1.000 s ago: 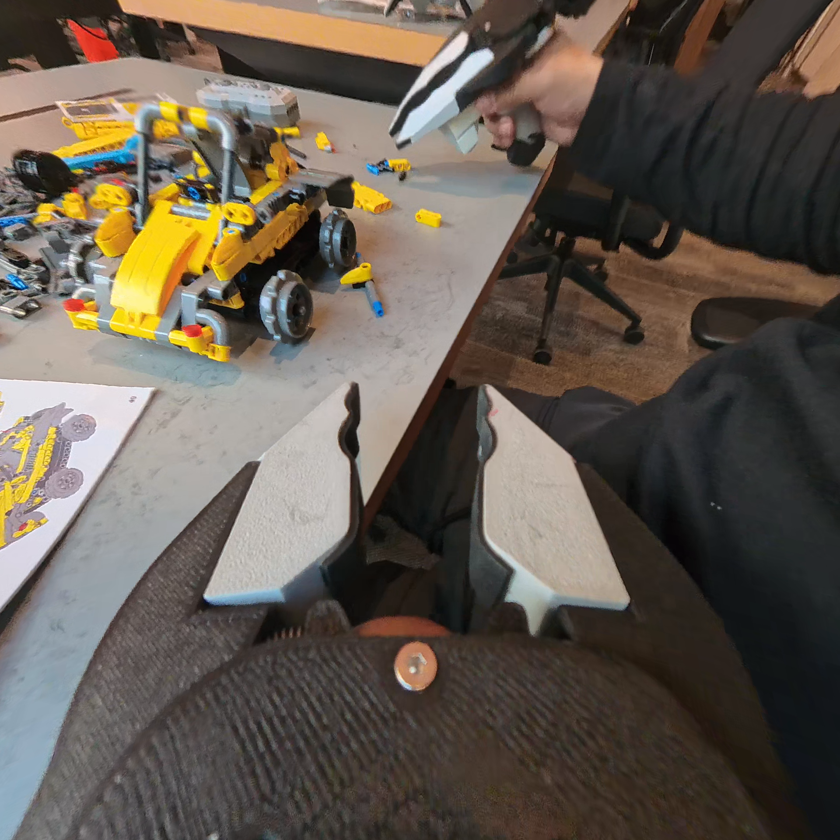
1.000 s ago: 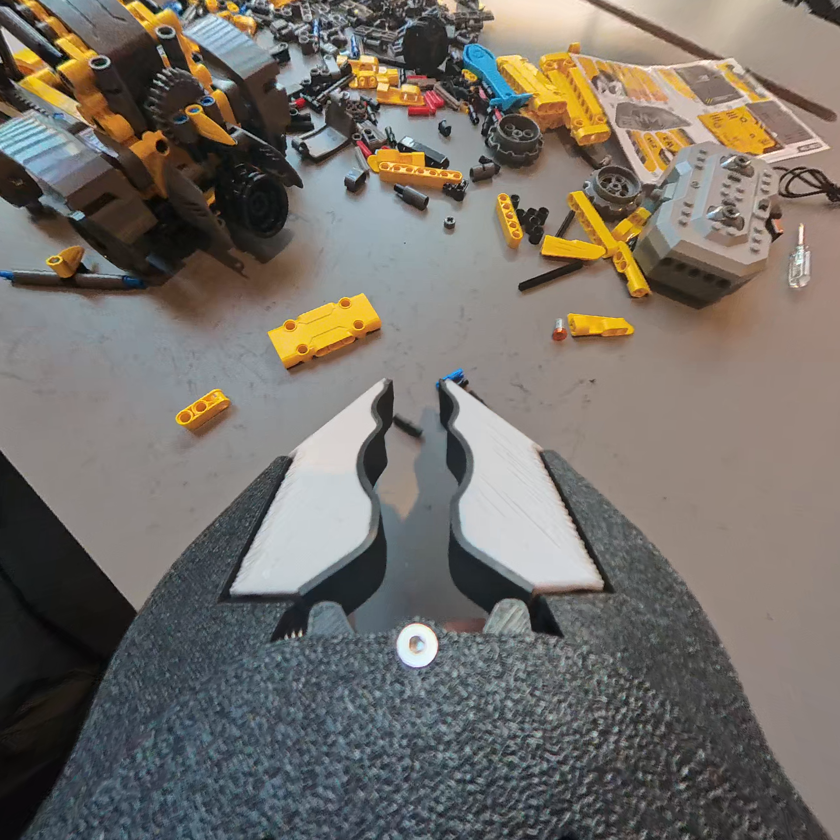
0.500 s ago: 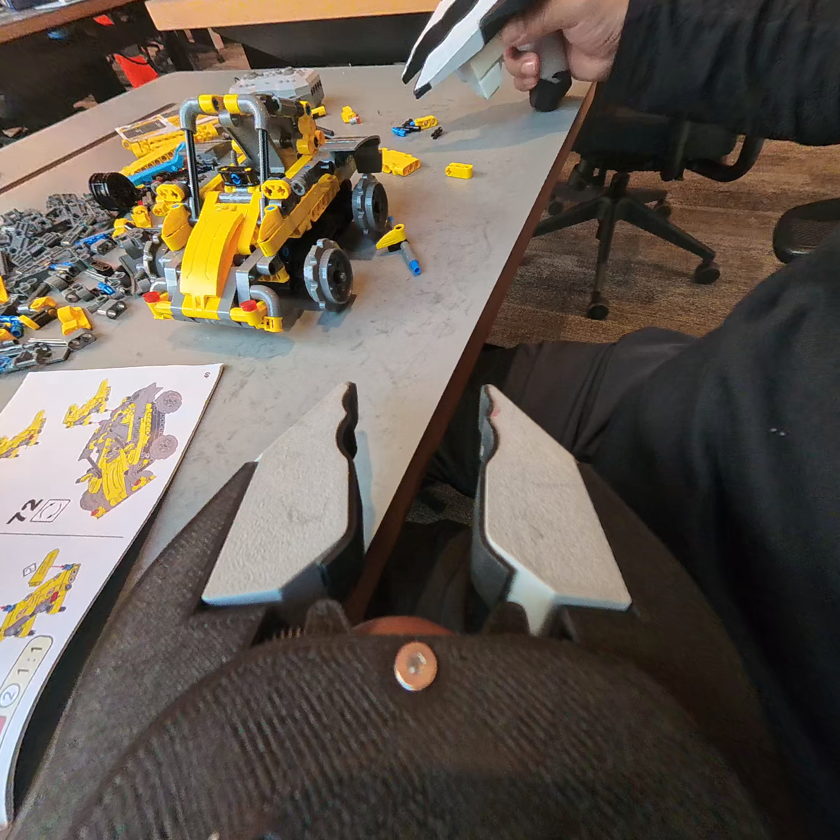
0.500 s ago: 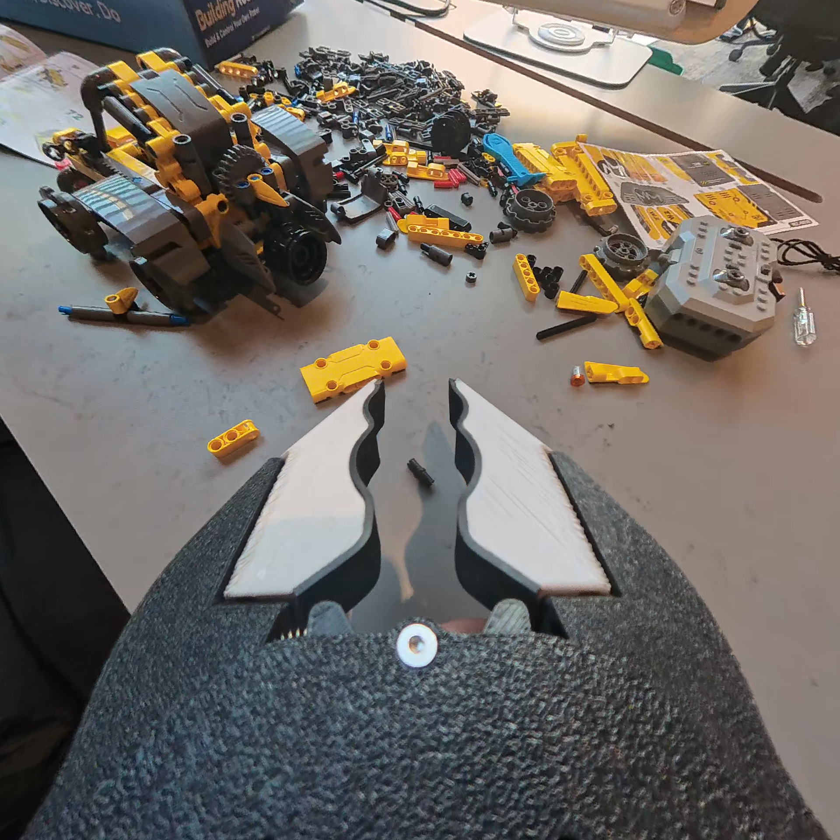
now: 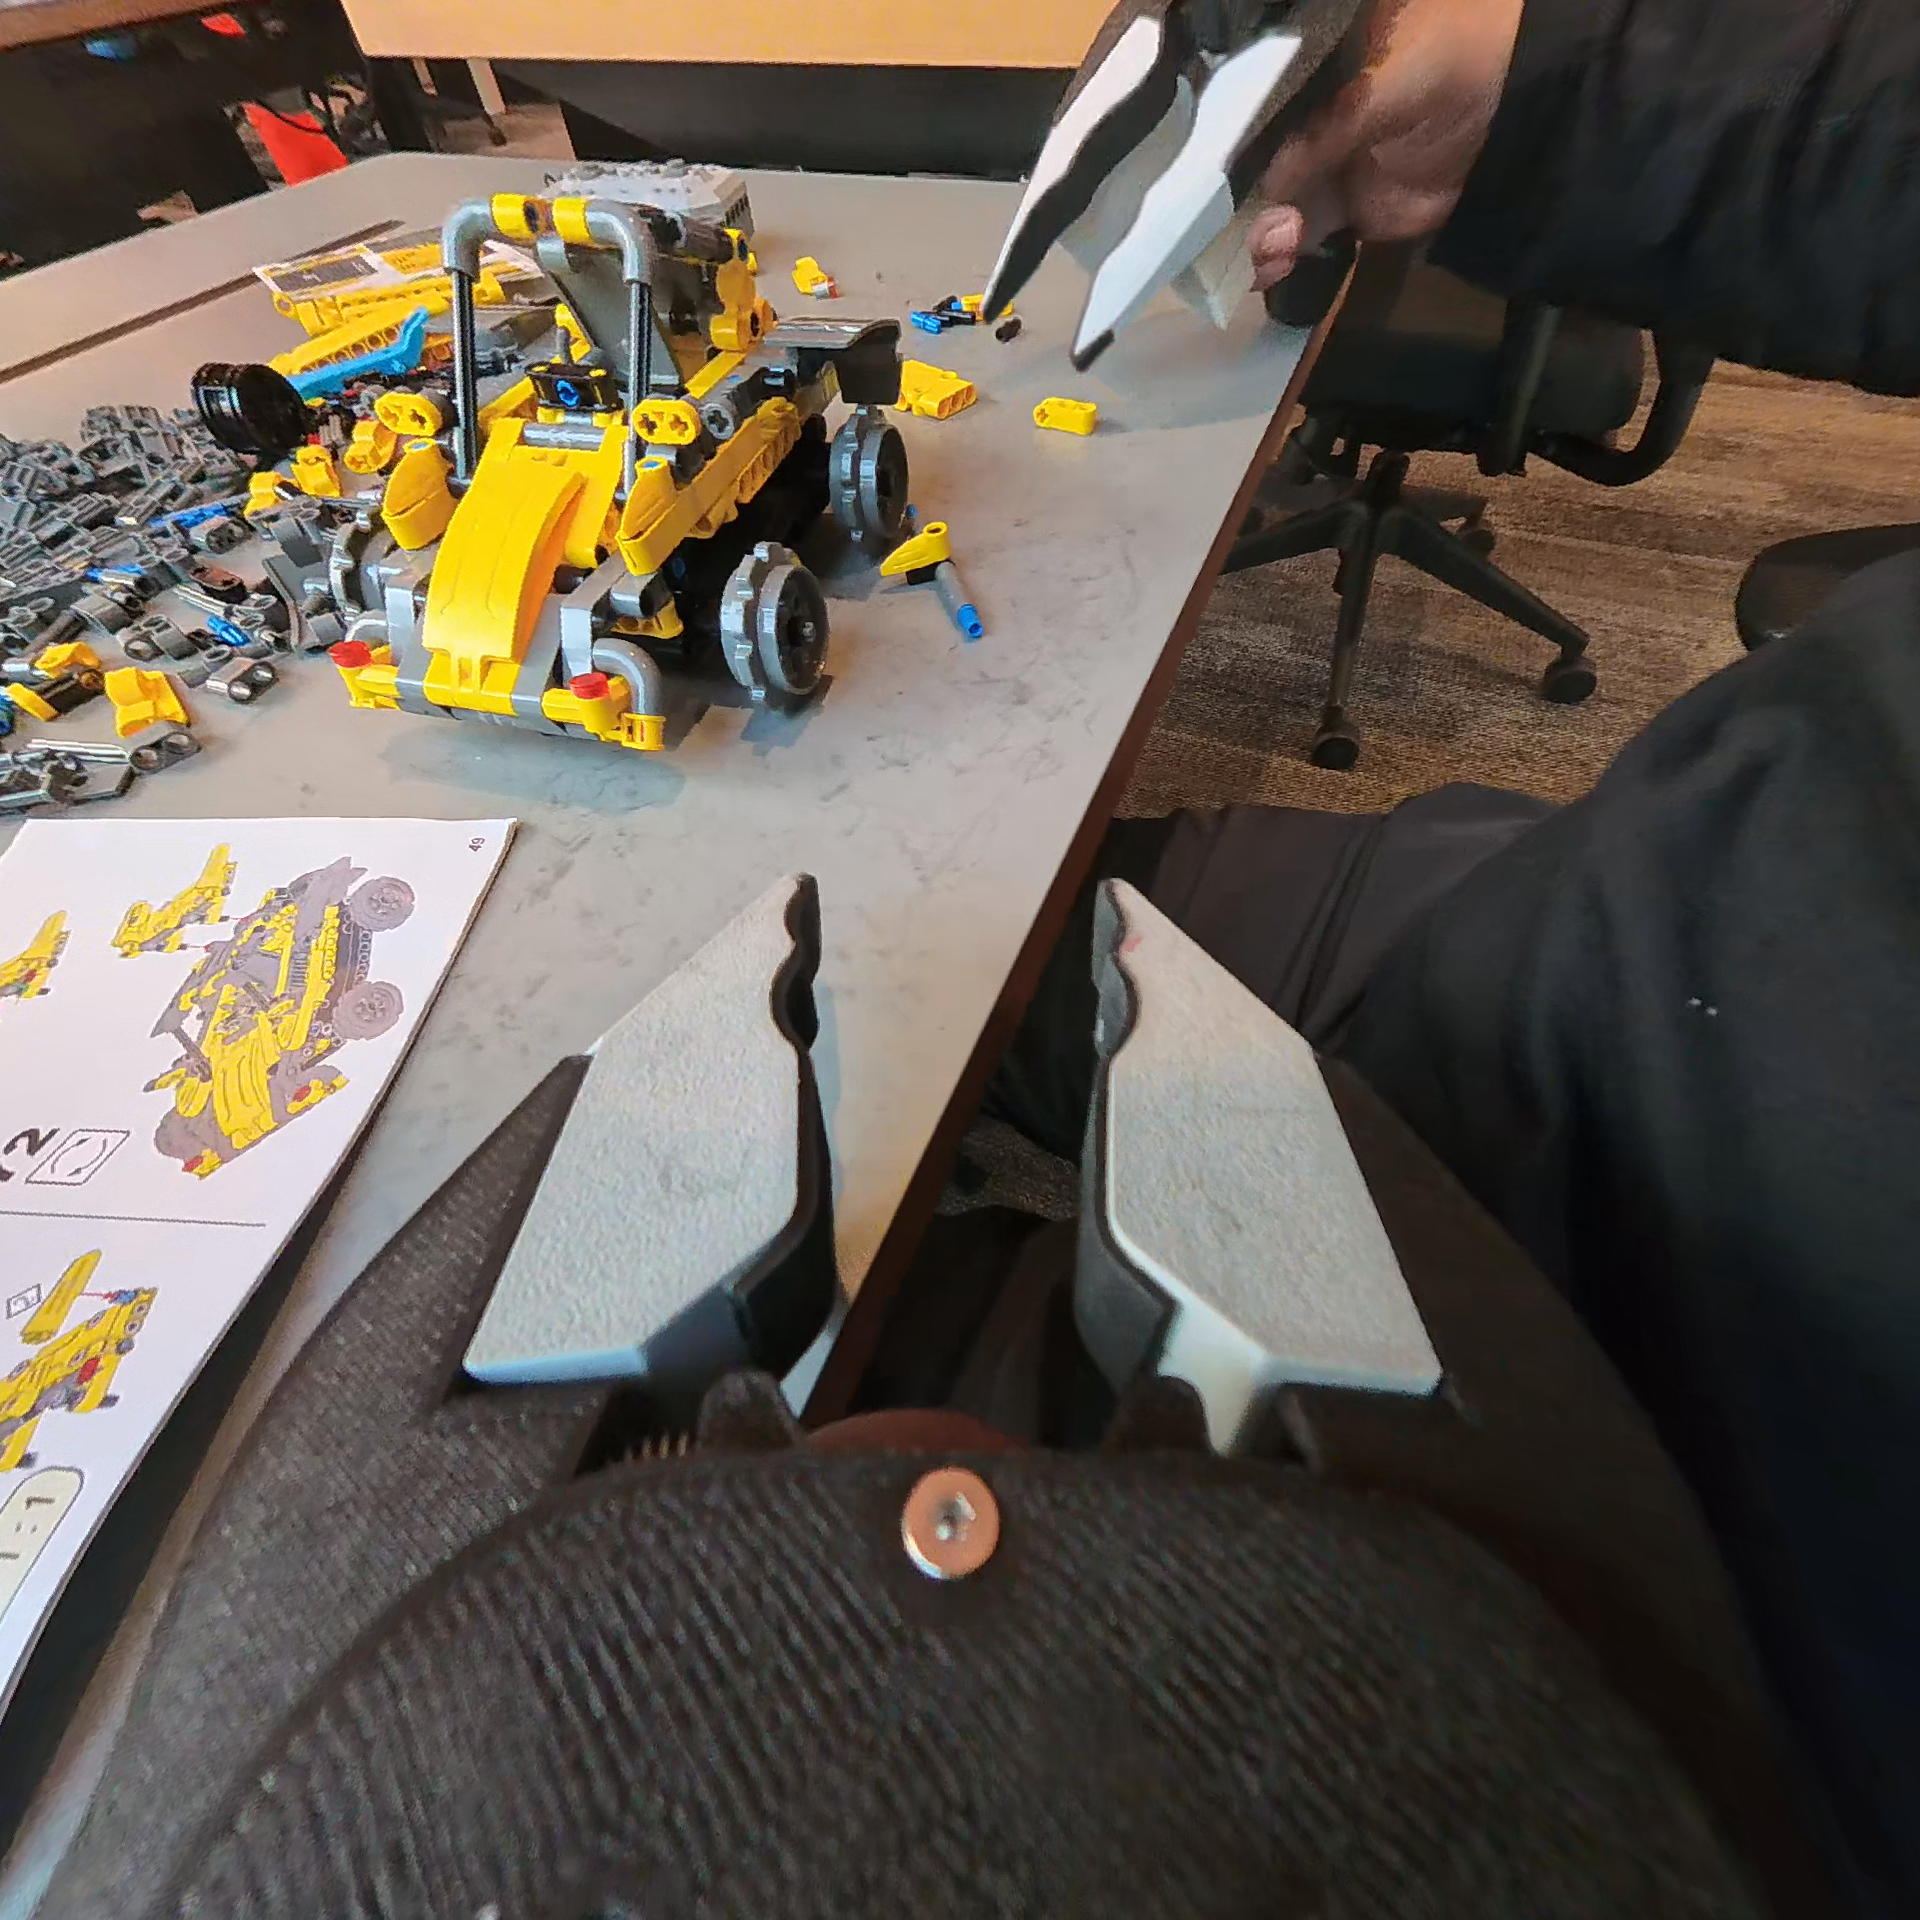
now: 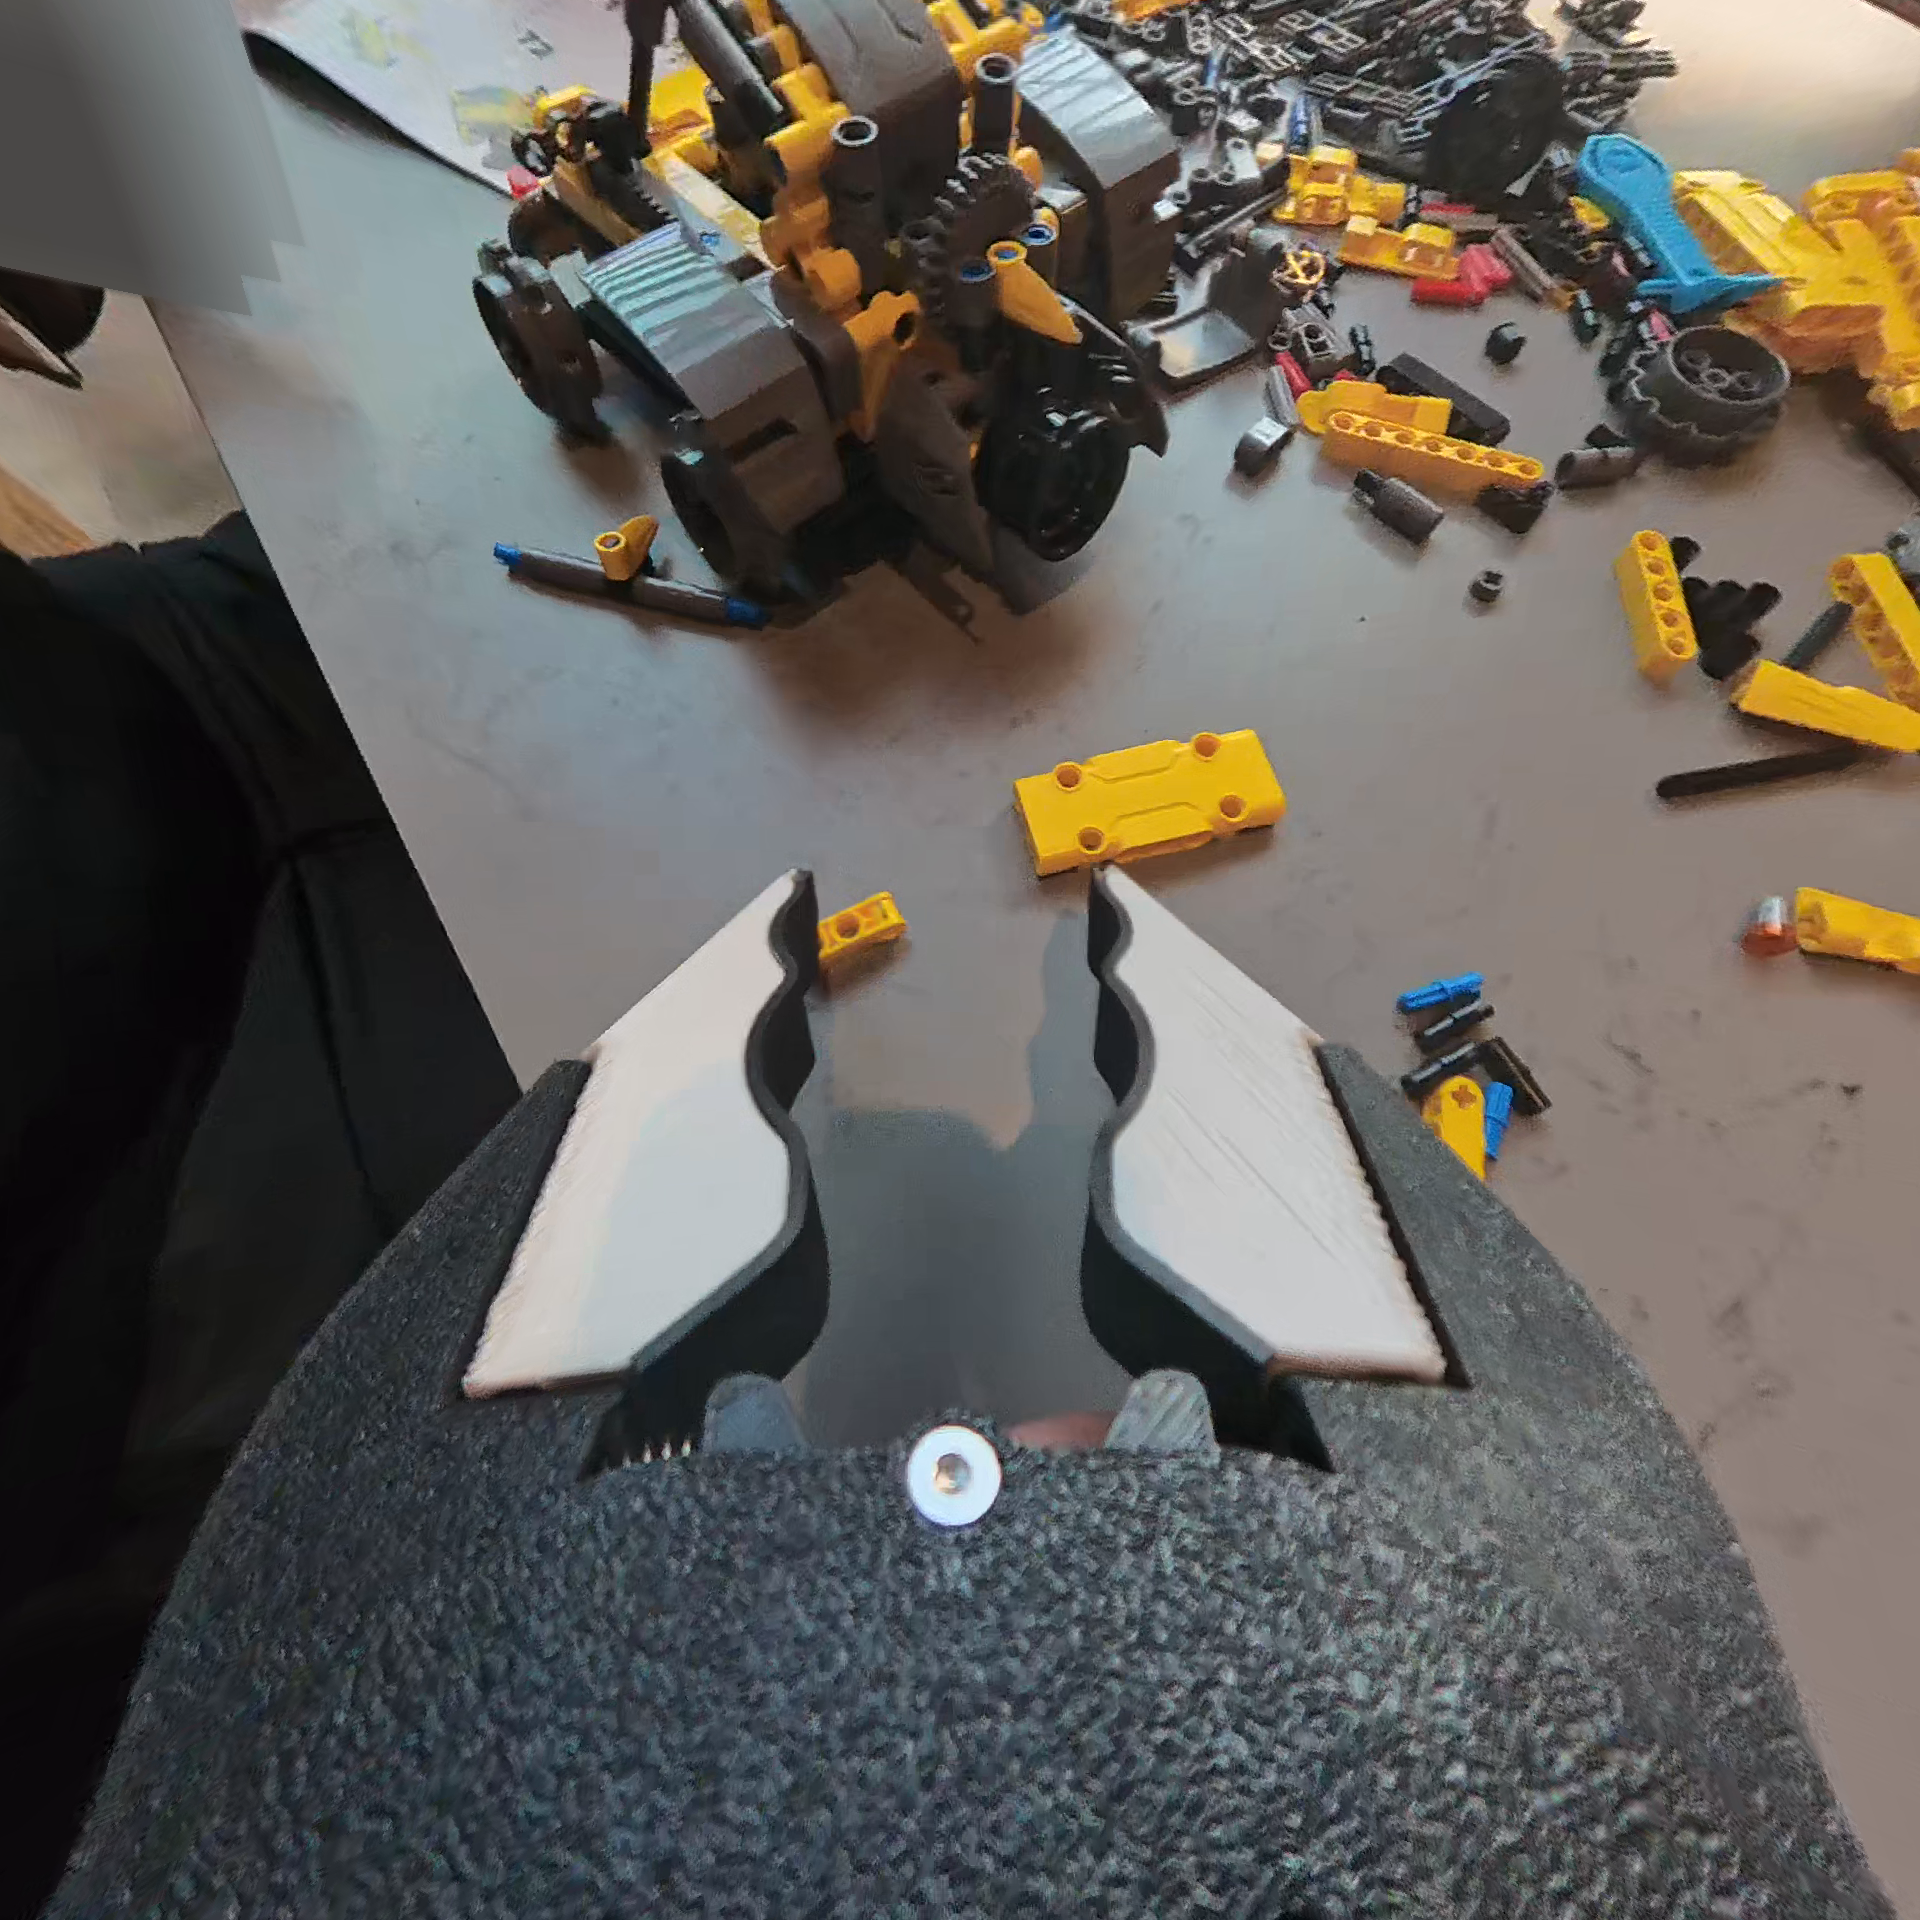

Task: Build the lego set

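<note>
Lying at the far left of the grey table [image 5: 935, 810], left of the yellow toy vehicle [image 5: 582, 540], a printed instruction sheet [image 5: 208, 1039] rests flat near the table's front edge. Beyond the sheet and still left of the vehicle sits a heap of loose grey, black and yellow building pieces [image 5: 104, 561]. The vehicle itself stands upright on its grey wheels, well in from the edge. The left gripper [image 5: 956, 914] hangs over the table's front edge, nearer than the vehicle and to its right, with its fingers spread apart and nothing between them; one finger is over the tabletop, the other over the person's dark clothing.

Right of the vehicle, a short grey rod with blue tips [image 6: 634, 587] carrying a small yellow connector lies just beside its wheels. Farther right, the right gripper [image 6: 951, 883] hovers above the table with its fingers wide apart and empty. A small yellow beam [image 6: 862, 925] lies just beside its left fingertip, and a flat yellow panel [image 6: 1148, 800] lies just ahead of its right fingertip, between the gripper and the vehicle. A small cluster of blue, black and yellow pins [image 6: 1465, 1060] rests near the right finger's outer side. In the left wrist view a hand [image 5: 1382, 135] holds this gripper above the table's far corner.
</note>
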Demonstrator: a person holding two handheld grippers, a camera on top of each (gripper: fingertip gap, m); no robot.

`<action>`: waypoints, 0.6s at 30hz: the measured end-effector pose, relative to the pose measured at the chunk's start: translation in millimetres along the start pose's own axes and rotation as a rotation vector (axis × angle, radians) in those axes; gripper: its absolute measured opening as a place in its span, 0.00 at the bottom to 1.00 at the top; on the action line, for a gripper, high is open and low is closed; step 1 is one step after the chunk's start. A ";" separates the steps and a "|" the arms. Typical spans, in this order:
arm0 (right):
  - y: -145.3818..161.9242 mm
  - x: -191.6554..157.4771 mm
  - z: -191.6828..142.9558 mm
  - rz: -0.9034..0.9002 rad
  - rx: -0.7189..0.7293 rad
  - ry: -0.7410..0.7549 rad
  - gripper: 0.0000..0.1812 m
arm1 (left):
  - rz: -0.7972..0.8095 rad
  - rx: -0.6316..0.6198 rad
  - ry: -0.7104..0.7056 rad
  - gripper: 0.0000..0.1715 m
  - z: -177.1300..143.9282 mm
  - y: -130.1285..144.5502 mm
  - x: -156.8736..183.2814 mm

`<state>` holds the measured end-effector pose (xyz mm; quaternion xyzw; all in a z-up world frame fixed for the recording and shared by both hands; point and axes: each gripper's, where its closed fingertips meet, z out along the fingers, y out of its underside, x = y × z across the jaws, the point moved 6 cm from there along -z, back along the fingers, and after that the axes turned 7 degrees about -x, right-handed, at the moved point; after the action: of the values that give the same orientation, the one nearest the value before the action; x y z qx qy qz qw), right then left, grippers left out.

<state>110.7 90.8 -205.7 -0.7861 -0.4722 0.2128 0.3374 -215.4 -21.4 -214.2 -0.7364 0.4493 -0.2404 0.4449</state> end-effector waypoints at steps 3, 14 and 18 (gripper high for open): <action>-3.8 1.0 3.7 -0.004 0.015 -0.023 0.27 | -0.007 0.002 -0.007 0.29 0.8 0.3 -0.9; -8.6 -13.2 5.8 -0.010 0.034 -0.088 0.15 | -0.019 0.022 0.004 0.27 -2.2 1.2 -3.1; -14.0 -20.4 11.7 -0.031 0.028 -0.089 0.16 | -0.023 0.031 0.004 0.26 -4.3 0.2 -4.0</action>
<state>85.3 81.1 -203.1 -0.7635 -0.4959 0.2488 0.3305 -220.6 -19.9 -212.0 -0.7341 0.4379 -0.2540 0.4526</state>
